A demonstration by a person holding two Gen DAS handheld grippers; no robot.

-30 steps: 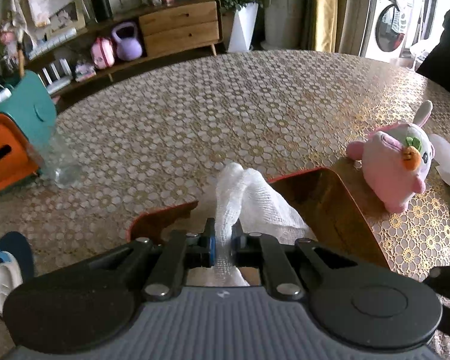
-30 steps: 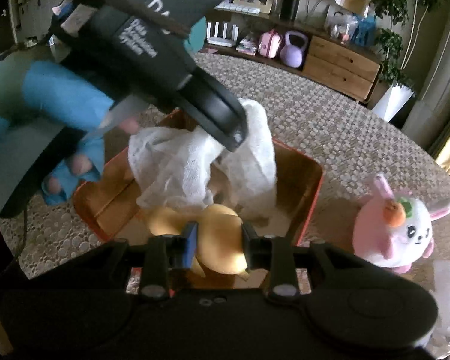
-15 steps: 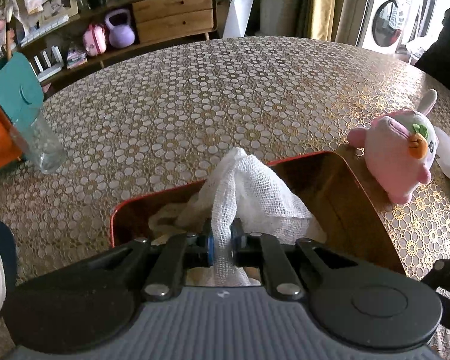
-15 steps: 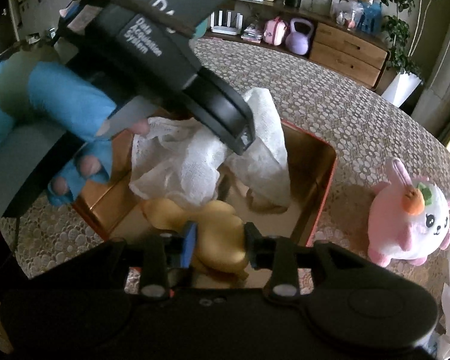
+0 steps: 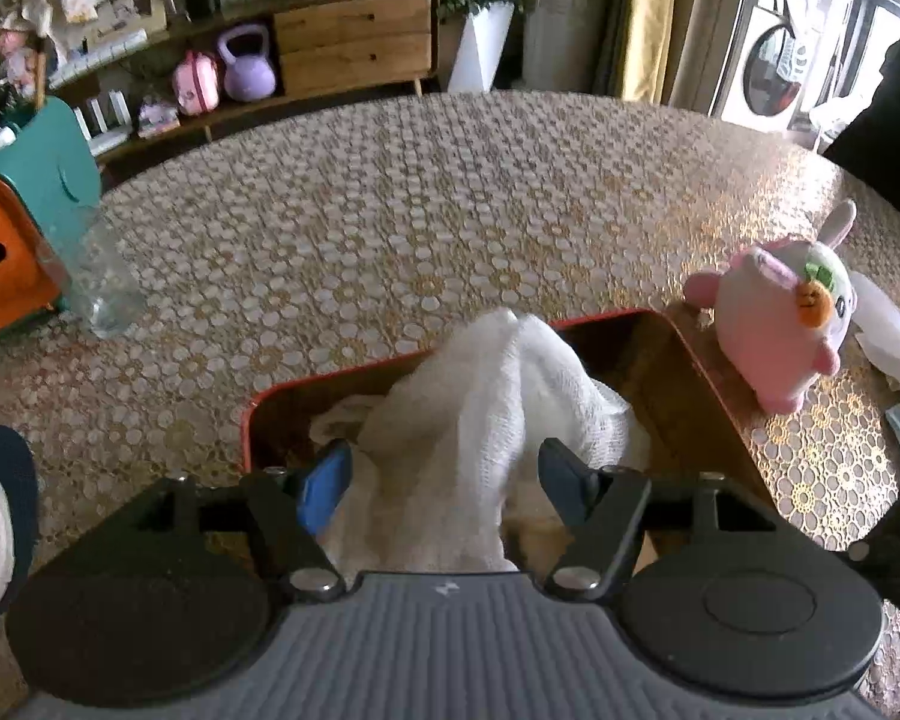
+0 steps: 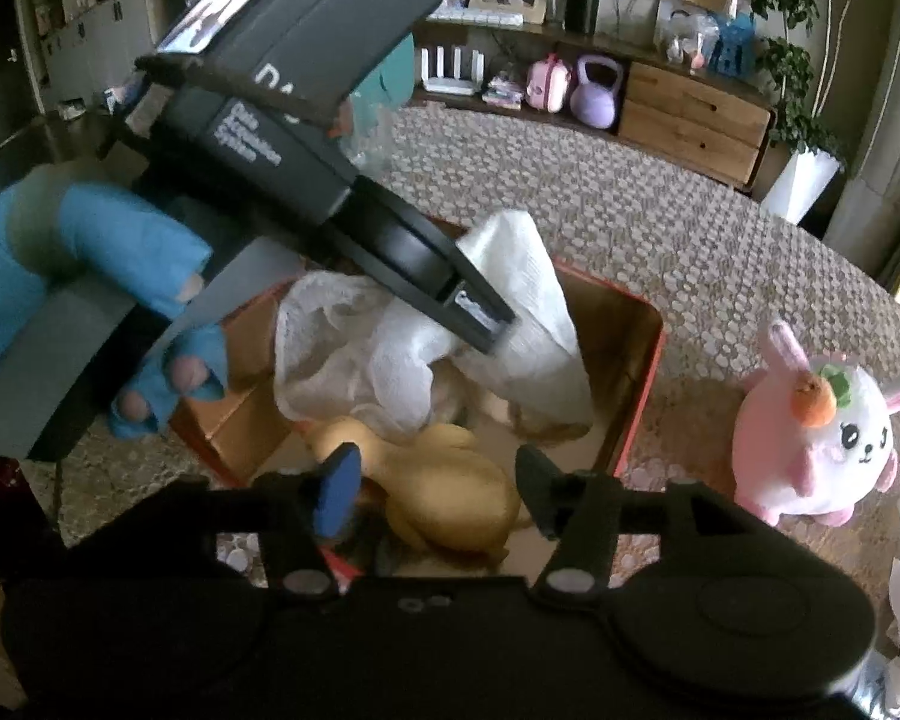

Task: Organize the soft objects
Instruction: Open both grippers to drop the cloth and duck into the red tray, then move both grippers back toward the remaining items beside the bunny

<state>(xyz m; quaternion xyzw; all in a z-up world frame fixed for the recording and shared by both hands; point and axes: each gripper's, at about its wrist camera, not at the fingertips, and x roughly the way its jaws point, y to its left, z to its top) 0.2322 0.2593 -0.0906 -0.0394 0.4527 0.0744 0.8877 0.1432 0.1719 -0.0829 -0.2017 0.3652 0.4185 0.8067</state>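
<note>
In the left wrist view, the left gripper is seen with its jaws spread wide, nothing being gripped. A white gauze cloth is heaped between the two fingers and rises above the far rim of a red-edged tin box; whether the fingers touch it cannot be told. The box is set near the table's near edge. Just beside the box's right wall, a pink bunny plush is seen standing on the table. At the table's left edge a clear glass is placed next to an orange-and-teal container.

In the right wrist view, the right gripper is likewise seen opened wide, with nothing clamped. A yellow plush toy lies between its fingers, in the near part of the tin box. The cloth is piled in the box's far half, with the tip of the left gripper laid over it, the tool being held by a blue-gloved hand. The bunny stands on the table right of the box, near but apart from it.
</note>
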